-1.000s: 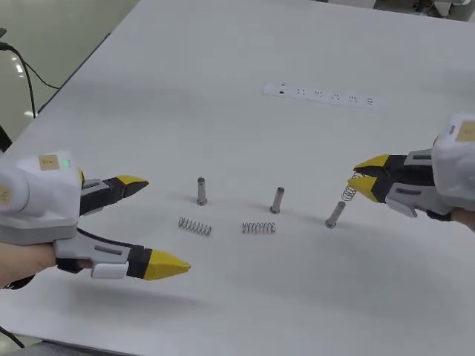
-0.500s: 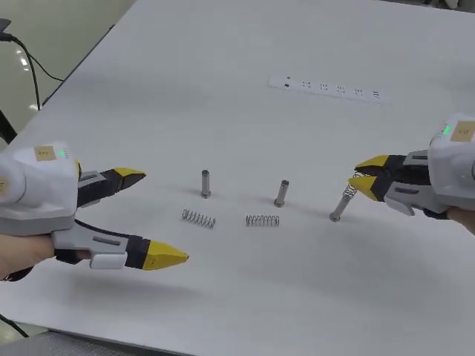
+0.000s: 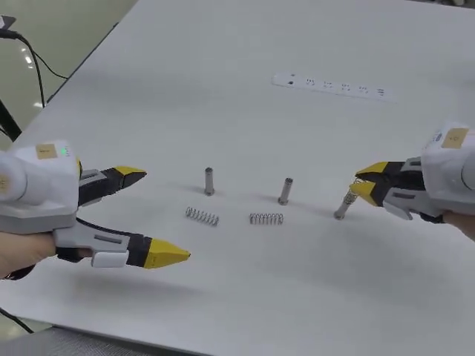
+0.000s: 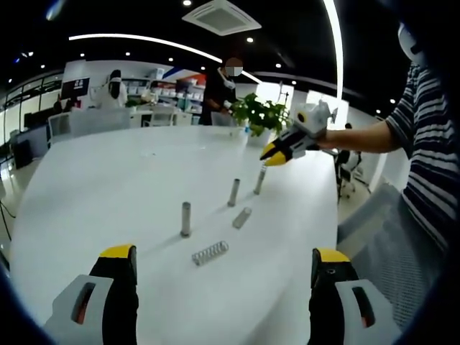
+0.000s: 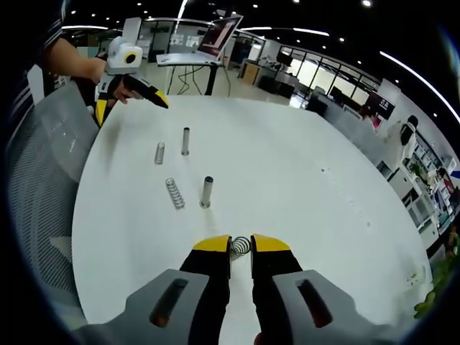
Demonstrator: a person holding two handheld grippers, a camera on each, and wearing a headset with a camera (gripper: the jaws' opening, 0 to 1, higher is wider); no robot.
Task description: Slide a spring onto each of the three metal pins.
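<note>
Held spring [image 5: 241, 245] sits at the top end of the tilted pin [image 3: 341, 209], which leans toward 1 o'clock in head view. Right gripper [image 3: 361, 182] jaws pinched on it. Left pin [image 3: 208, 181] and middle pin [image 3: 286, 190] stand upright. Left loose spring [image 3: 202, 216] and middle loose spring [image 3: 266, 218] lie flat, axes roughly 9-to-3, at 6 o'clock of those pins. Left gripper [image 3: 157, 215] jaws wide apart, at 9 o'clock of the row.

Counter [image 3: 223, 89]: white, smooth, matt, with a faint sheen under the ceiling lights.
Left pin [image 3: 208, 181], middle pin [image 3: 286, 190], right pin [image 3: 344, 205]: grey metal, smooth satin finish.
Left spring [image 3: 202, 216], middle spring [image 3: 266, 218], gripped spring [image 5: 241, 245]: bare coiled metal wire.
Left gripper [image 3: 159, 215], right gripper [image 3: 359, 180]: glossy white plastic housings, matt black arms, smooth yellow tips on the jaws.
Power strip [image 3: 329, 87]: white plastic.
Sleeve [image 4: 424, 129]: striped cloth.
</note>
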